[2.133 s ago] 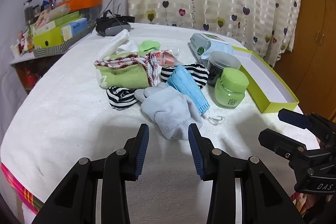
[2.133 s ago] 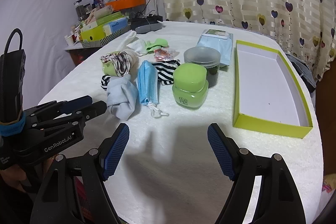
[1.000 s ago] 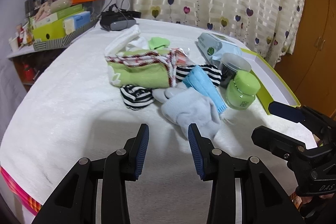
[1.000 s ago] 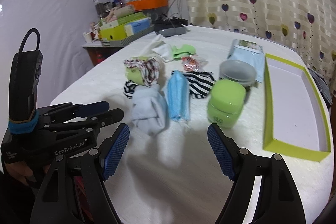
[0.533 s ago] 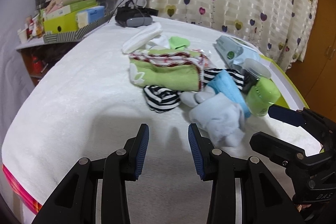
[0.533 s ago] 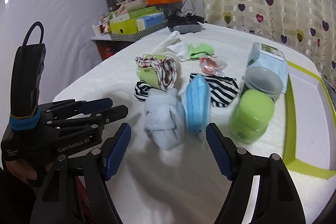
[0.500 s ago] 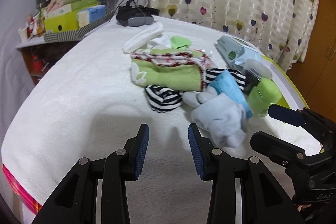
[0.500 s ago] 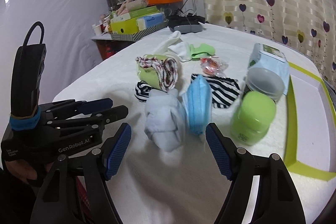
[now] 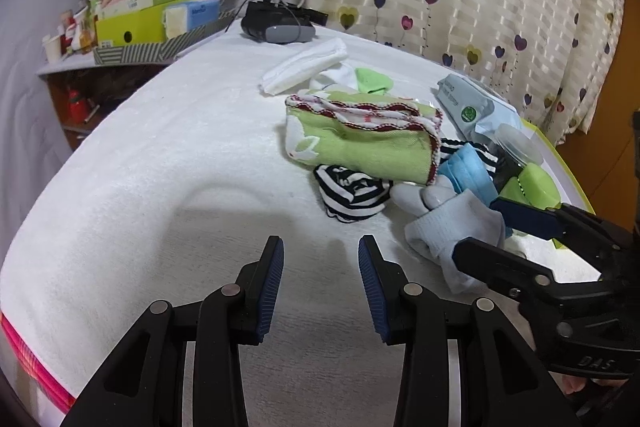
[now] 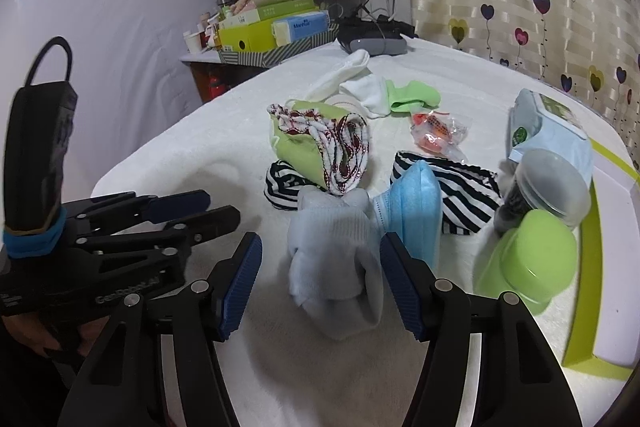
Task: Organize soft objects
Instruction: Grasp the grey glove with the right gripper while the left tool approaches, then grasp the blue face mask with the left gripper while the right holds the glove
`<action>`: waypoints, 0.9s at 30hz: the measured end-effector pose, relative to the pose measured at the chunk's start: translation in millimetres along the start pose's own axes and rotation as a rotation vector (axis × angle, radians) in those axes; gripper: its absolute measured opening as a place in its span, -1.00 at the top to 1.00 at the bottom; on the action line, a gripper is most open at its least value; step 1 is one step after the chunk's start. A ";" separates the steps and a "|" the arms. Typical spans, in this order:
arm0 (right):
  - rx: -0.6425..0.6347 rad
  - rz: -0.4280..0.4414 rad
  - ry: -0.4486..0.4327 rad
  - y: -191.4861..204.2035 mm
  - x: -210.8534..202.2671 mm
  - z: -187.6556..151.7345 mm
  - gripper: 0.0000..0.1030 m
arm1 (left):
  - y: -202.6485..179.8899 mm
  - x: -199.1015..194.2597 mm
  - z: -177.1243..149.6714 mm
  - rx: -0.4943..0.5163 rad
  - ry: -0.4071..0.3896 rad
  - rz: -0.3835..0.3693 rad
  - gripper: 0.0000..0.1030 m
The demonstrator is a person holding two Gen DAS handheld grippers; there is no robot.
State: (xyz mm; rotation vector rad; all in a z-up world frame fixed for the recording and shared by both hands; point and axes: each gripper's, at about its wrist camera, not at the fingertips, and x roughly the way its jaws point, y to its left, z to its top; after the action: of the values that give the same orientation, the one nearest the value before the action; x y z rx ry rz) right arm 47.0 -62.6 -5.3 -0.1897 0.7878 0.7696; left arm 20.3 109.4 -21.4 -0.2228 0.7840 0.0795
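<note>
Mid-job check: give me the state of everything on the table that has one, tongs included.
Right tongs: closing around the grey sock, pads not yet pressing.
Left tongs: open, empty, over bare cloth.
Grey sock: bunched, lying flat.
Green towel: folded, resting on a striped sock.
Blue mask: folded, beside the grey sock.
Green jar: lid on.
Dark jar: lid on.
Box: open.
</note>
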 end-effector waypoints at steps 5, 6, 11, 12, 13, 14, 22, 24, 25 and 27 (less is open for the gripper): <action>-0.001 -0.001 0.026 -1.5 12.0 0.5 -0.21 | 3.8 3.5 1.8 -0.007 0.003 -0.001 0.27; 0.000 -0.003 0.033 -2.3 14.9 0.6 -0.16 | 3.9 3.5 1.8 -0.007 0.003 -0.001 0.27; 0.004 -0.011 0.042 -4.1 17.7 0.0 0.19 | 3.8 4.1 1.9 -0.007 0.002 -0.002 0.27; 0.001 -0.012 0.039 -3.9 16.7 -0.1 0.22 | 3.8 4.1 1.9 -0.007 0.003 -0.002 0.27; 0.001 -0.012 0.037 -3.8 15.9 -0.2 0.25 | 3.8 4.7 2.3 -0.007 0.004 -0.004 0.27; 0.001 -0.010 0.034 -3.8 14.8 -0.5 0.27 | 3.1 4.4 2.0 -0.006 0.003 -0.004 0.27; 0.020 0.009 -0.016 -7.7 -10.6 -6.4 0.32 | -9.4 -1.9 6.1 -0.003 -0.021 -0.025 0.27; 0.027 0.008 -0.035 -10.1 -20.7 -8.0 0.32 | -14.2 -3.7 8.5 -0.004 -0.029 -0.035 0.20; 0.034 0.005 -0.048 -12.2 -26.7 -9.2 0.33 | -16.4 -4.9 10.0 -0.007 -0.034 -0.043 0.16; 0.051 -0.003 -0.068 -17.4 -36.6 -11.6 0.33 | -20.5 -6.7 12.1 -0.013 -0.039 -0.062 0.11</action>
State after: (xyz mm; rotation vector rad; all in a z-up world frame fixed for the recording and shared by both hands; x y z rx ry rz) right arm 35.8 -100.3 10.1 -0.1185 0.7415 0.7487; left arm 27.0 92.2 -4.8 -0.2574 0.7377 0.0304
